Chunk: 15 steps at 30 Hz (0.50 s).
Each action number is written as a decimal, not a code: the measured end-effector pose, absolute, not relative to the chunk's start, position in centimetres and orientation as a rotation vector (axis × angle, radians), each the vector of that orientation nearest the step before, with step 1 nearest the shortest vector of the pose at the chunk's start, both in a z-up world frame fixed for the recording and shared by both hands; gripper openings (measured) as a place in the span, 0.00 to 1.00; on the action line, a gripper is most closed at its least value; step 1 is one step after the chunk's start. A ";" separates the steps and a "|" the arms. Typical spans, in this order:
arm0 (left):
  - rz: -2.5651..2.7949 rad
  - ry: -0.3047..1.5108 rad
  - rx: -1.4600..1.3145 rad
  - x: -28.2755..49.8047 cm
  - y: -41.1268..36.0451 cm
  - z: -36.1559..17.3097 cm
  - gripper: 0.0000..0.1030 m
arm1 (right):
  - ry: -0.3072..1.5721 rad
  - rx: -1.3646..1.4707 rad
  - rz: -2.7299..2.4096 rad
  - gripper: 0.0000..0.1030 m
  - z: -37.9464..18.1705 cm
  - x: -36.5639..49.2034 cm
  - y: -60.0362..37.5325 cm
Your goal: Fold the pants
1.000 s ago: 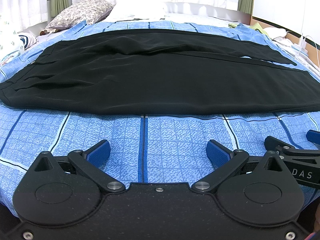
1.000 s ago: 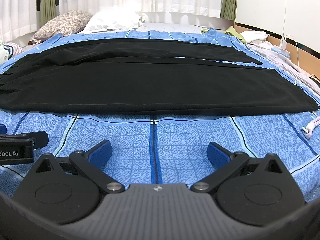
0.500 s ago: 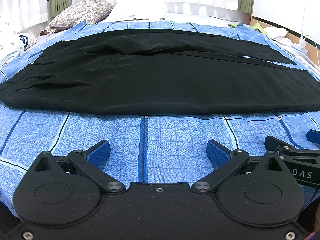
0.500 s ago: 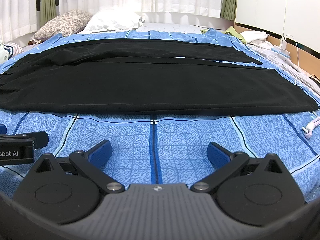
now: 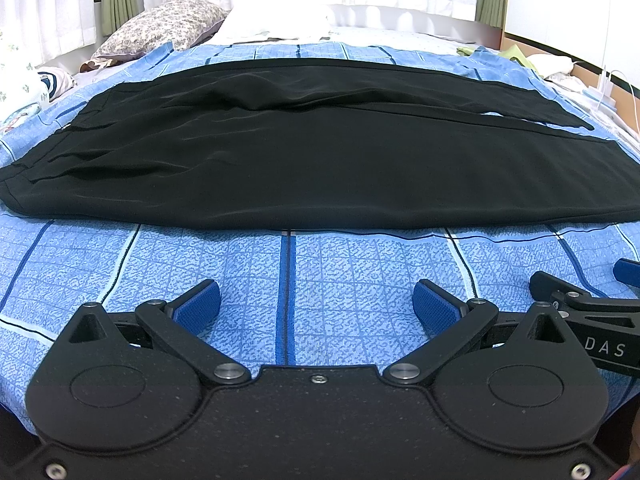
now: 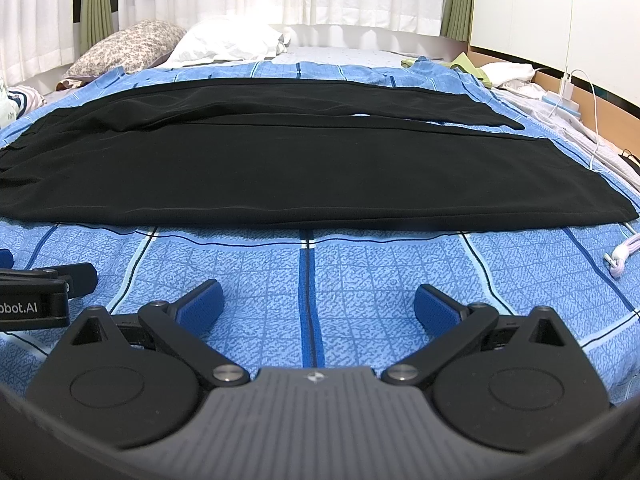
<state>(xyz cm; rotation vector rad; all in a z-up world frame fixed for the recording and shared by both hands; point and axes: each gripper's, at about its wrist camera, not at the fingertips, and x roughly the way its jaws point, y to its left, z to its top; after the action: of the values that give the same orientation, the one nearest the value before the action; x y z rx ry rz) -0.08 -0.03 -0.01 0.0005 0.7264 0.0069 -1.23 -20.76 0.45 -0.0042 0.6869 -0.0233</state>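
Note:
Black pants (image 5: pixel 320 152) lie flat and crosswise on a blue patterned bedspread (image 5: pixel 288 272), waist at the left, leg ends at the right; they also show in the right wrist view (image 6: pixel 304 168). The two legs lie side by side, the far one slightly rumpled. My left gripper (image 5: pixel 316 300) is open and empty, low over the bedspread, short of the pants' near edge. My right gripper (image 6: pixel 318 302) is open and empty, likewise short of the near edge. Each gripper shows at the other view's side edge.
A floral pillow (image 6: pixel 128 46) and a white pillow (image 6: pixel 228 42) lie at the bed's far end, below curtains. Clothes, a charger and white cables (image 6: pixel 568 92) lie at the right. A pale cord (image 6: pixel 620 258) lies on the bedspread near the pants' leg end.

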 end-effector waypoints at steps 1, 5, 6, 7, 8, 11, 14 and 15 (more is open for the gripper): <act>0.007 0.726 0.001 -0.1 0.0 0.0 1.00 | 0.687 -0.004 -0.023 1.00 0.5 -1.2 -20.7; 0.007 0.726 0.001 -0.1 0.0 0.0 1.00 | 0.687 -0.004 -0.023 1.00 0.4 -1.3 -20.7; 0.007 0.726 0.002 -0.1 0.0 0.0 1.00 | 0.687 -0.004 -0.023 1.00 0.4 -1.3 -20.7; 0.007 0.726 0.002 -0.1 0.0 0.0 1.00 | 0.687 -0.004 -0.023 1.00 0.5 -1.3 -20.7; 0.007 0.726 0.001 -0.1 0.0 0.0 1.00 | 0.687 -0.004 -0.023 1.00 0.5 -1.3 -20.7; 0.007 0.726 0.002 -0.1 0.0 0.0 1.00 | 0.687 -0.004 -0.023 1.00 0.5 -1.3 -20.7; 0.007 0.725 0.002 -0.1 0.0 0.0 1.00 | 0.687 -0.004 -0.023 1.00 0.6 -1.3 -20.7; 0.007 0.726 0.002 -0.1 0.0 0.0 1.00 | 0.687 -0.003 -0.023 1.00 0.6 -1.3 -20.7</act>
<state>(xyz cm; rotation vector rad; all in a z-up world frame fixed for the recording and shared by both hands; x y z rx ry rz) -0.09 -0.04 -0.01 0.0021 0.7255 0.0074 -1.28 -20.72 0.60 -0.0034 0.6875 -0.0229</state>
